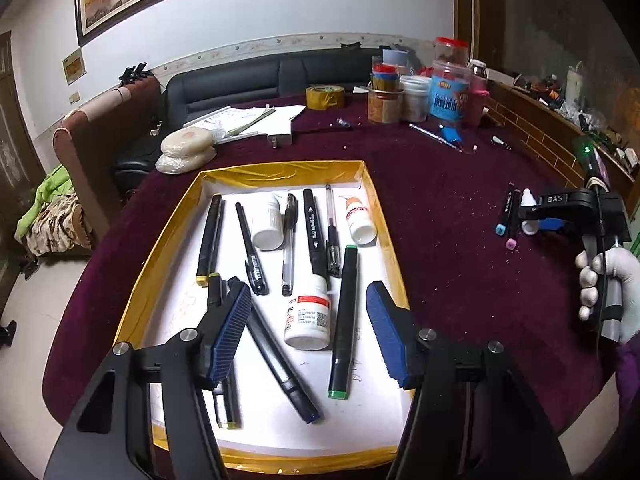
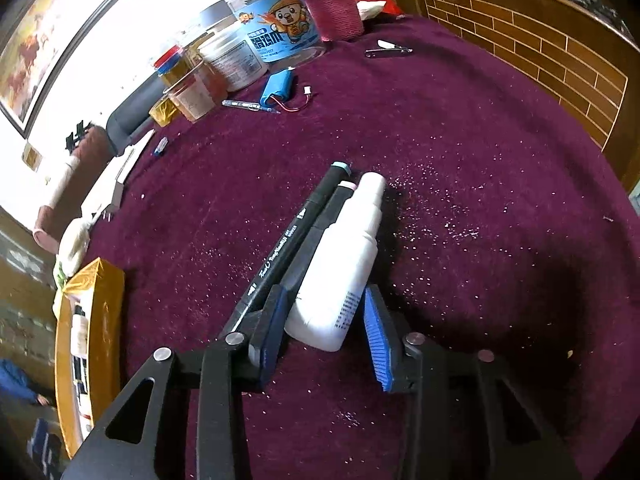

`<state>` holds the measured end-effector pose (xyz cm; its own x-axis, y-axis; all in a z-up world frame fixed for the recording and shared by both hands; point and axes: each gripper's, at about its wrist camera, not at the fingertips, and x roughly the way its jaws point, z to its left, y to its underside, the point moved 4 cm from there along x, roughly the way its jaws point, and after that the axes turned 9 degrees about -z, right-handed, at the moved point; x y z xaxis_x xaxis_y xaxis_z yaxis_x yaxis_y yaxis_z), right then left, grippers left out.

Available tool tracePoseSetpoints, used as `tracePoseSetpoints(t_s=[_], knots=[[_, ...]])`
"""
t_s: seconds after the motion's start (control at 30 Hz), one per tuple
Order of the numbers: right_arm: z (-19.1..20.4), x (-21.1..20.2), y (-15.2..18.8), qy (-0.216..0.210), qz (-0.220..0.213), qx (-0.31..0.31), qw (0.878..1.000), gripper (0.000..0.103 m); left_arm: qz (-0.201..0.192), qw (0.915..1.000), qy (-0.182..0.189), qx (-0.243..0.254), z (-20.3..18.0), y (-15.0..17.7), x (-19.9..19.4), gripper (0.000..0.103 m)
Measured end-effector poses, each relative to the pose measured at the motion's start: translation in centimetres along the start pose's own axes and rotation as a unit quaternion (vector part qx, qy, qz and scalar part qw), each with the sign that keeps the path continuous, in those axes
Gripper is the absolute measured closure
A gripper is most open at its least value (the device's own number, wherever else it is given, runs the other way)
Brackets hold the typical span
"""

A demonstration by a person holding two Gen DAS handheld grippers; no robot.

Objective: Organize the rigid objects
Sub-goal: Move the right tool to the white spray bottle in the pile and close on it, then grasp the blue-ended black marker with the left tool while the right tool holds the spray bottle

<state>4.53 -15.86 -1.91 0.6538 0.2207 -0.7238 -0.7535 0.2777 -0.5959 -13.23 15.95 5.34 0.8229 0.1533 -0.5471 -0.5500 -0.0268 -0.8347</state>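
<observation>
Pick-up step: right gripper (image 2: 324, 320) fingers narrow around the white spray bottle (image 2: 340, 264) on the worktop, beside two markers (image 2: 304, 220); whether they grip it is unclear. Next: close firmly, lift, carry toward the tray (image 1: 384, 216) at nine o'clock. Left gripper (image 1: 308, 328) fingers wide, empty.

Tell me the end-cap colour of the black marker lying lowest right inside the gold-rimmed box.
Green, clearest in the left wrist view.

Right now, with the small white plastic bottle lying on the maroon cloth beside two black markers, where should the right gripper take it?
Grip the small white plastic bottle across its wide lower body, coming from the base end along its length. The neck tapers, and the black markers lie against its left side, so the left finger must slip between them. The right gripper already straddles that body.
</observation>
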Motion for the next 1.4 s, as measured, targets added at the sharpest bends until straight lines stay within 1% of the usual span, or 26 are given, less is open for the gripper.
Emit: tracePoseSetpoints(t_s=[0.13, 0.37, 0.6, 0.8, 0.87, 0.93, 1.03, 1.07, 1.13, 1.2, 1.27, 1.4], knots=[[-0.3, -0.5, 0.5, 0.001, 0.002, -0.008, 1.0, 0.077, 0.008, 1.0, -0.004, 0.004, 0.2, 0.1, 0.2, 0.044], [-0.9, -1.5, 1.3, -0.007, 0.007, -0.009, 1.0, 0.077, 0.016, 0.9998, -0.001, 0.008, -0.1, 0.5, 0.3, 0.041], [-1.6, -2.7, 1.9, -0.037, 0.012, 0.014, 0.999, 0.077, 0.019, 0.9998, -0.002, 0.009, -0.2, 0.7, 0.2, 0.04], [-1.8, -3.7, 2.2, -0.047, 0.008, 0.012, 0.999, 0.077, 0.021, 0.9997, 0.003, 0.008, -0.4, 0.9, 0.0, 0.04], [-2.1, -3.8, 2.4, -0.043, 0.007, 0.009, 0.999, 0.077, 0.018, 0.9997, 0.015, 0.006, -0.6, 0.7, -0.1, 0.04], [-2.6, -3.9, 2.5, -0.035, 0.004, 0.006, 0.999, 0.077, 0.012, 0.9992, 0.038, -0.001, -1.1, 0.4, -0.6, 0.04], [-3.7, -4.3, 2.8, -0.029, 0.003, 0.005, 1.0, 0.077, 0.008, 0.996, 0.088, -0.016, -2.3, -0.4, -0.8, 0.04], [-4.0, -4.5, 2.9, -0.029, 0.003, 0.005, 1.0, 0.077, 0.01, 0.9949, 0.099, -0.018, -2.7, -0.6, -0.6, 0.04], [-4.7, -4.7, 3.0, -0.033, 0.004, 0.006, 0.999, 0.077, 0.023, 0.9905, 0.134, -0.023, -4.1, -1.0, 0.0, 0.04], [-5.2, -4.6, 3.0, -0.044, 0.008, 0.009, 0.999, 0.077, 0.045, 0.984, 0.17, -0.027, -6.0, -1.4, 1.1, 0.04], [-5.5, -4.5, 2.8, -0.053, 0.006, 0.013, 0.999, 0.076, 0.059, 0.9789, 0.195, -0.022, -8.2, -1.5, 2.0, 0.04], [-5.6, -3.9, 2.1, -0.062, -0.006, 0.028, 0.998, 0.074, 0.074, 0.9715, 0.225, 0.011, -13.4, -2.1, 3.9, 0.04]])
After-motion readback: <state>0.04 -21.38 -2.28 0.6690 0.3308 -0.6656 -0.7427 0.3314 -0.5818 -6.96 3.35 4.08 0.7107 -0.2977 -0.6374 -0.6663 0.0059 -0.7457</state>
